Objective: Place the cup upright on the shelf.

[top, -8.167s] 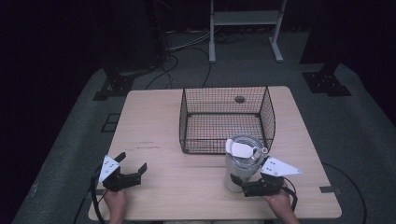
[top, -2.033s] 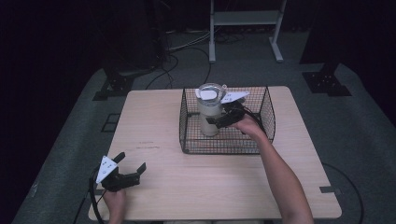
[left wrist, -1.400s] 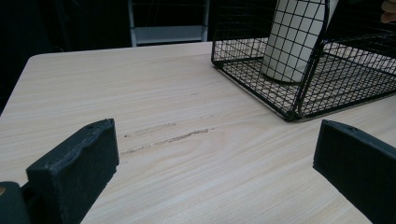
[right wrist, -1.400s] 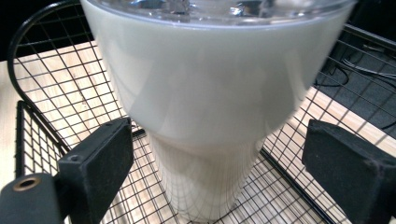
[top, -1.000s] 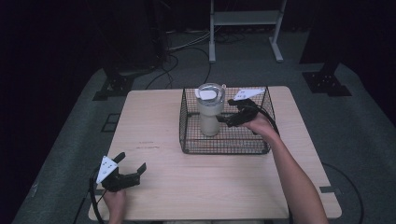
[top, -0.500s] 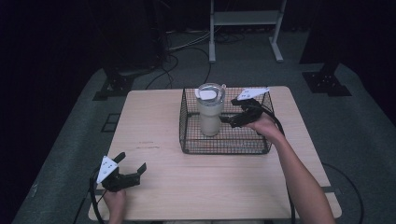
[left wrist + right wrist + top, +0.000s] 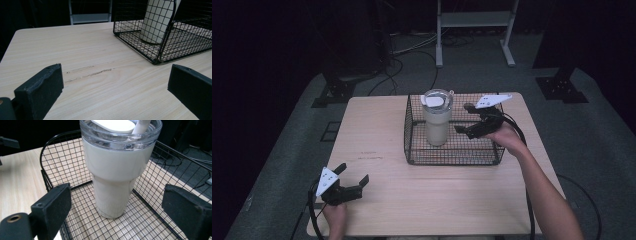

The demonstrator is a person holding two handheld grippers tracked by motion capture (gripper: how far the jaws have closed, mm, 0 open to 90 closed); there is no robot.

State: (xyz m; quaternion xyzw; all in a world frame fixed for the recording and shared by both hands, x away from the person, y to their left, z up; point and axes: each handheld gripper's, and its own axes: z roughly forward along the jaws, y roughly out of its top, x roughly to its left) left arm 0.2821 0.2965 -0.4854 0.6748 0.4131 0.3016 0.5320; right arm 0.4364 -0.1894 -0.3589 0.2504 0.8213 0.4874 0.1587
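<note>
A cream tumbler (image 7: 436,122) with a clear lid stands upright in the left half of a black wire basket (image 7: 452,161) at the back middle of the table. My right gripper (image 7: 463,118) hovers open over the basket's right half, a short way from the tumbler. In the right gripper view the tumbler (image 7: 115,177) rises between the wide-apart jaws, touching neither, with the basket wall (image 7: 50,177) behind it. At the table's front left, my left gripper (image 7: 353,173) rests open and holds nothing. Its view looks across bare wood at the basket (image 7: 160,50) and tumbler (image 7: 156,20).
The wooden table (image 7: 377,125) has scuff marks (image 7: 87,72) ahead of the left gripper. Beyond the far edge, a metal stand (image 7: 474,30), cables (image 7: 407,50) and black stand bases (image 7: 562,85) sit on the dark floor.
The right gripper carried the tumbler from the front right into the basket, let it go, and has drawn back to the right. The left gripper has stayed put.
</note>
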